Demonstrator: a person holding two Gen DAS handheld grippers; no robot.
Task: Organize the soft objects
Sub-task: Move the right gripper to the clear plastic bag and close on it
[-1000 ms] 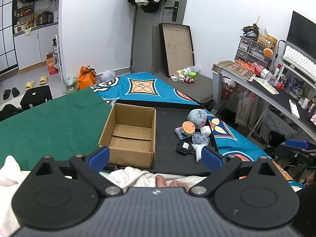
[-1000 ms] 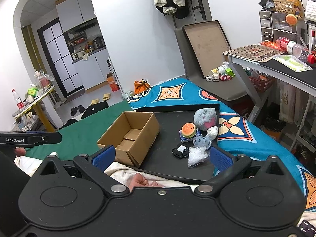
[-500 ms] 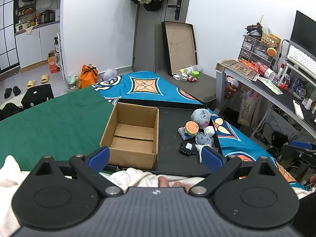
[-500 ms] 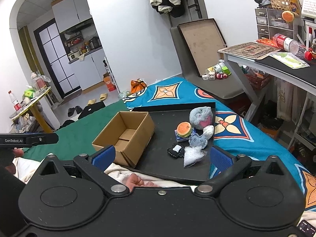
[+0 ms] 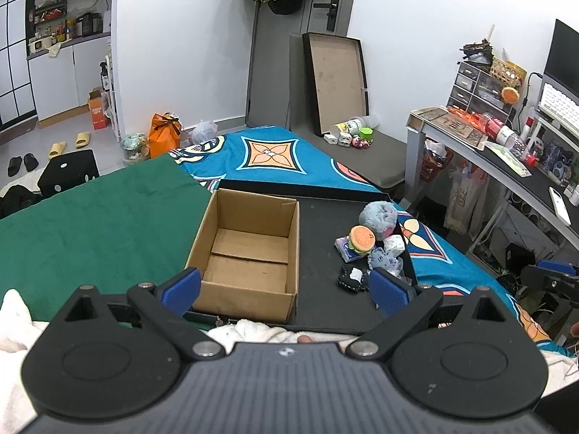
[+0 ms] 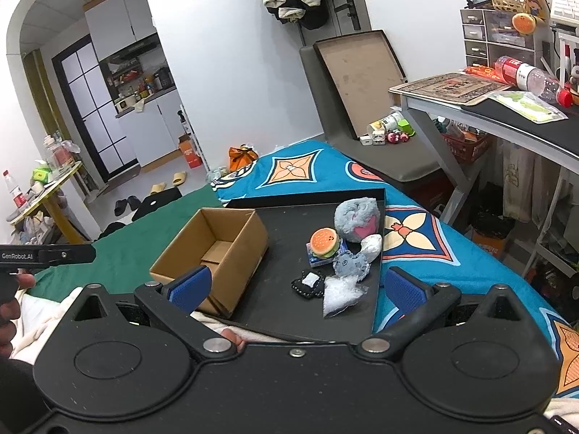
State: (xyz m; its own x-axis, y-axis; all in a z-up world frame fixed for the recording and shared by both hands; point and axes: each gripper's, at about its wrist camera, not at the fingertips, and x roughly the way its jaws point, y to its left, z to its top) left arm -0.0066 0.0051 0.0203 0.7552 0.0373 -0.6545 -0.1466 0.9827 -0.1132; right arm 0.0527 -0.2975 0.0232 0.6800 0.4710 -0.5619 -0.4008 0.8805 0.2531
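An open, empty cardboard box [image 5: 249,249] [image 6: 213,249] stands on the left of a black tray [image 5: 322,282] [image 6: 286,264]. On the tray's right lie several soft toys: a grey-blue plush ball [image 5: 378,217] [image 6: 356,218], a burger plush [image 5: 362,238] [image 6: 324,241], a small black pillow [image 5: 351,277] [image 6: 308,283], a clear bag [image 6: 342,293]. My left gripper [image 5: 286,289] is open and empty, near the box's front edge. My right gripper [image 6: 296,287] is open and empty, in front of the toys.
The tray lies on a bed with a green cloth [image 5: 83,213] and a blue patterned cover [image 5: 275,152]. A desk [image 6: 506,115] with clutter stands at the right. A white blanket [image 5: 253,327] and a person's toes lie just below the tray.
Both grippers have moved a little closer to the tray and slightly right; the box and toys look larger. Nothing was grasped or moved.
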